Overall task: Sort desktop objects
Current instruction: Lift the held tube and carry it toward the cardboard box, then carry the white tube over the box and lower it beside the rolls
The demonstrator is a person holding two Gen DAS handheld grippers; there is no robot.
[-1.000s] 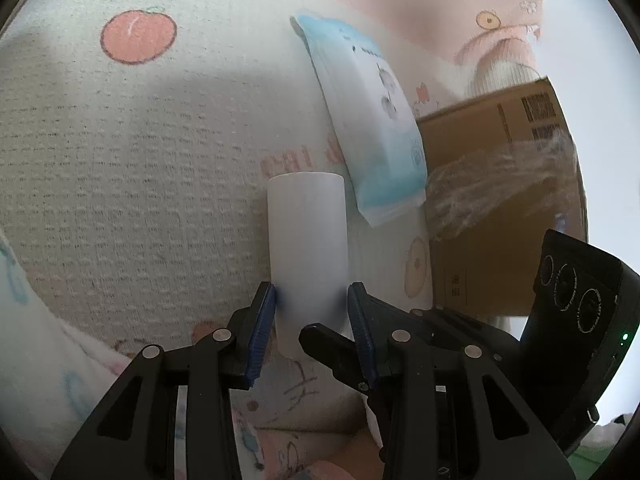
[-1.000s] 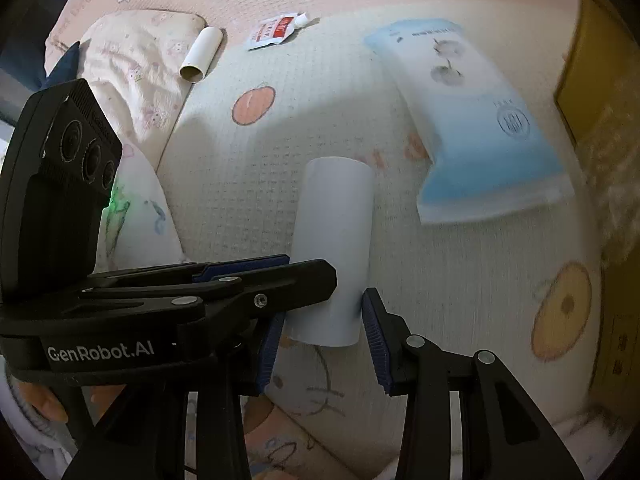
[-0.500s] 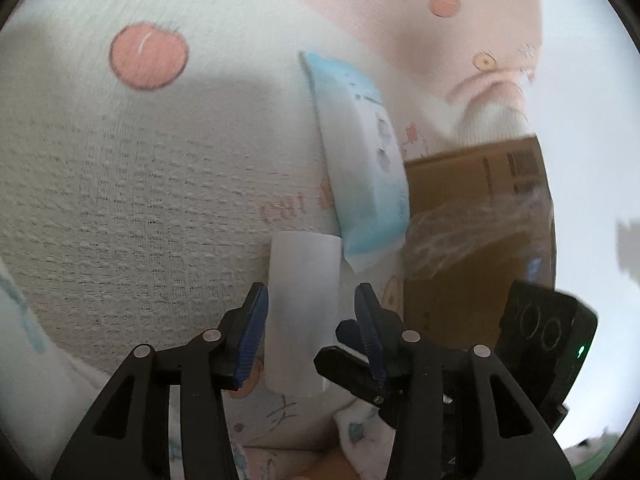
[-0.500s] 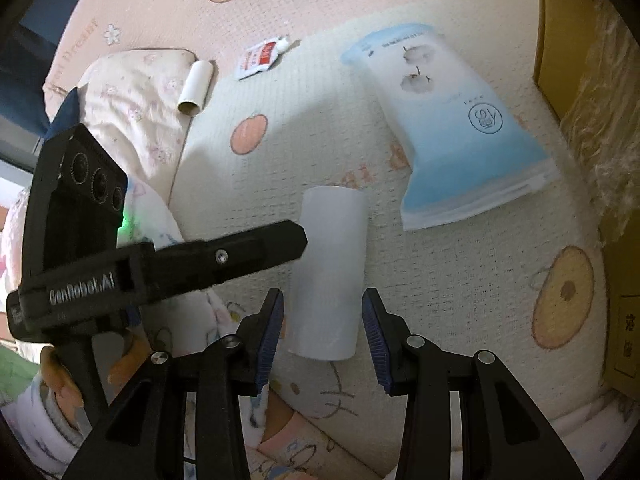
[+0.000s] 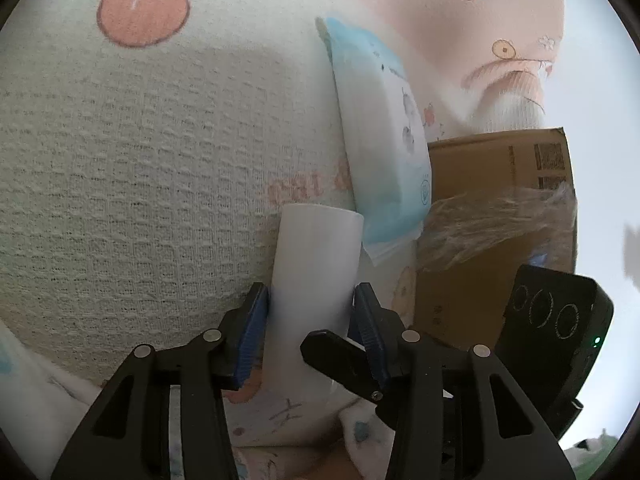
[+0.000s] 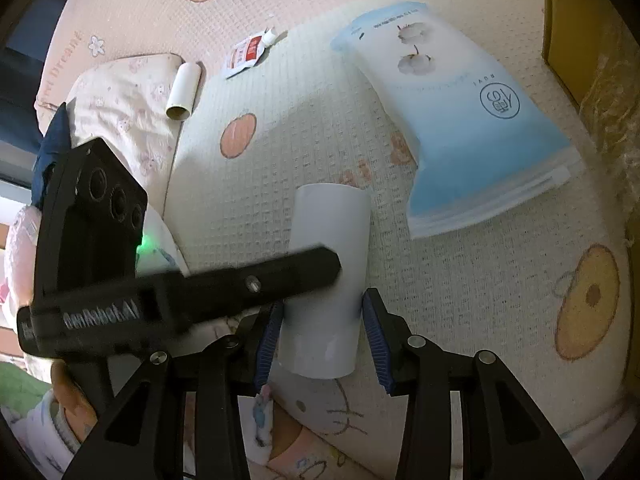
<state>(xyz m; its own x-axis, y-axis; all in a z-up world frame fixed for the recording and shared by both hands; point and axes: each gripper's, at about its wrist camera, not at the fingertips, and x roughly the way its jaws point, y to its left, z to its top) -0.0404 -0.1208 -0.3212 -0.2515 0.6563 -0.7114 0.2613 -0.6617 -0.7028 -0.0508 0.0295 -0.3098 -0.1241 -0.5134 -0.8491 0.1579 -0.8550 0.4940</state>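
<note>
A white tube (image 5: 316,264) hangs over the waffle blanket (image 5: 140,184), and both grippers reach around it. In the right wrist view the tube (image 6: 328,240) sits between the blue pads of my right gripper (image 6: 323,336), which is shut on its lower part. My left gripper (image 5: 312,320) stands open around the same tube, its pads close beside the wall. One black left finger (image 6: 280,276) crosses in front of the tube. A right finger (image 5: 340,356) shows low in the left wrist view.
A blue and white soft pack (image 6: 460,132) lies flat to the right of the tube. A cardboard box (image 5: 492,168) with crumpled film (image 5: 488,224) stands beyond it. A small cardboard roll core (image 6: 184,88) and a red and white sachet (image 6: 248,54) lie far left by a pillow (image 6: 132,92).
The left jaws have widened off the tube, which stays between the right pads. The left finger now crosses the tube higher up in the right wrist view.
</note>
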